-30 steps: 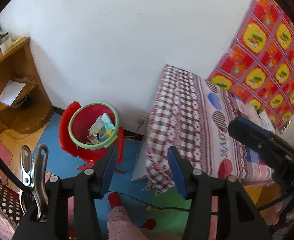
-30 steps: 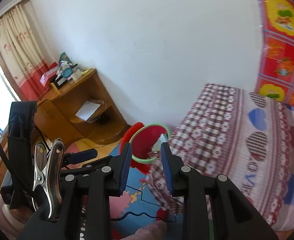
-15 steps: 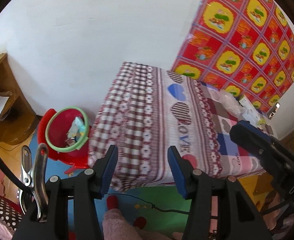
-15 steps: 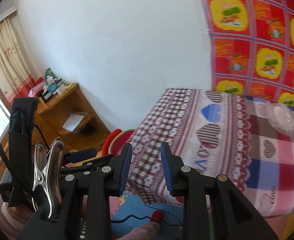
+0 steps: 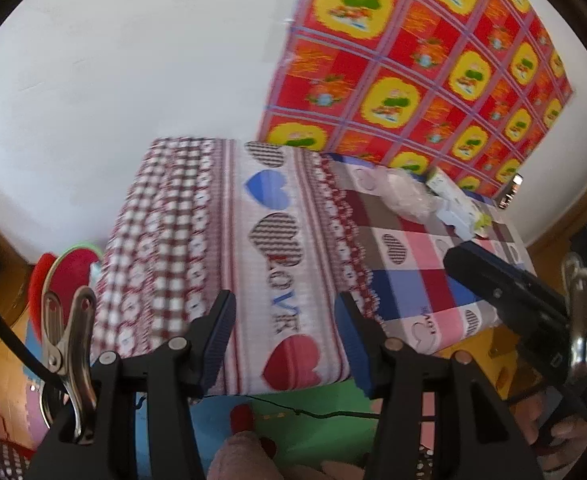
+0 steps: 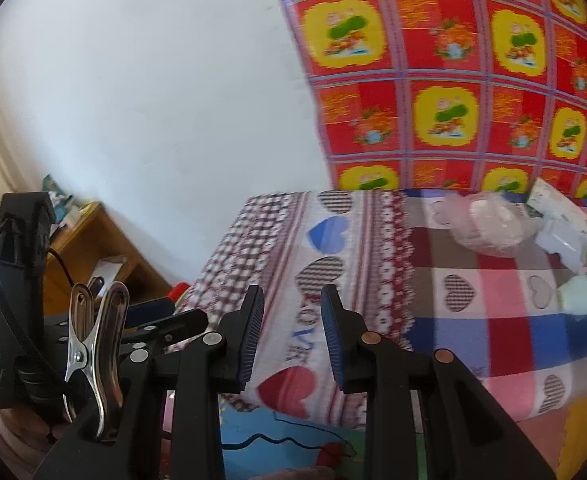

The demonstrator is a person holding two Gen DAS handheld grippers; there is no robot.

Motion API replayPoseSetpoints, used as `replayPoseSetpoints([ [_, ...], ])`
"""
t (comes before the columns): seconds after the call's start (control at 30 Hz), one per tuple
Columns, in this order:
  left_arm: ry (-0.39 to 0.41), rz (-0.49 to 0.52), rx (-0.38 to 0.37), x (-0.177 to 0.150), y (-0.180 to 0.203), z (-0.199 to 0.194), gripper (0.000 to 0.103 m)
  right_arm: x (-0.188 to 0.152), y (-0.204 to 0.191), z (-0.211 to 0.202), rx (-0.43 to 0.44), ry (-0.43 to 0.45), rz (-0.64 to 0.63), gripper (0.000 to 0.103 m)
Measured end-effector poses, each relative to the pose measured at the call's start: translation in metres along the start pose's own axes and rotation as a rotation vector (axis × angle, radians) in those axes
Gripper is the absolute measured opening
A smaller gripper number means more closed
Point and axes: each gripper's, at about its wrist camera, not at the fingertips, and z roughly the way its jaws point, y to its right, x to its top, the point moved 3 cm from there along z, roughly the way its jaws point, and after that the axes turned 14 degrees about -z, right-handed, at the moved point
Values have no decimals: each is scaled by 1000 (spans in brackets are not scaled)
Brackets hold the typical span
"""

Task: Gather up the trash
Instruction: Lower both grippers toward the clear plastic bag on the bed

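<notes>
Trash lies at the far right of a table under a heart-patterned cloth: a crumpled clear plastic bag, a white carton and a pale green lump. My left gripper is open and empty, held before the table's near edge. My right gripper is open with a narrower gap, also empty, in front of the cloth's near corner. A red bin with a green rim sits on the floor at the left, half hidden by the cloth.
A wooden shelf unit stands by the white wall at the left. A red and yellow patterned sheet hangs behind the table. A black cable runs over coloured floor mats under the table edge. A person's pink slipper shows at the bottom.
Both grippers swung right, away from the red bin towards the table. The bin slid to the left edge and the trash on the cloth came into view. Jaw gaps look unchanged.
</notes>
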Motion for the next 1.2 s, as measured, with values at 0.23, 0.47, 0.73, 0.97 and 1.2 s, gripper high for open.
replayPoseSetpoints([
  [0.23, -23, 79, -35, 20, 33, 22, 54, 10, 40, 2, -66, 23, 52, 31],
  [0.47, -54, 127, -56, 31, 60, 44, 54, 17, 74, 6, -104, 24, 90, 31],
  [0.73, -47, 119, -48, 46, 95, 71, 54, 20, 124, 16, -114, 5, 83, 31],
  [0.97, -55, 98, -11, 55, 132, 103, 54, 20, 175, 27, -72, -15, 96, 31],
  [1.2, -63, 73, 15, 62, 166, 135, 54, 22, 220, 39, -11, -26, 99, 31],
])
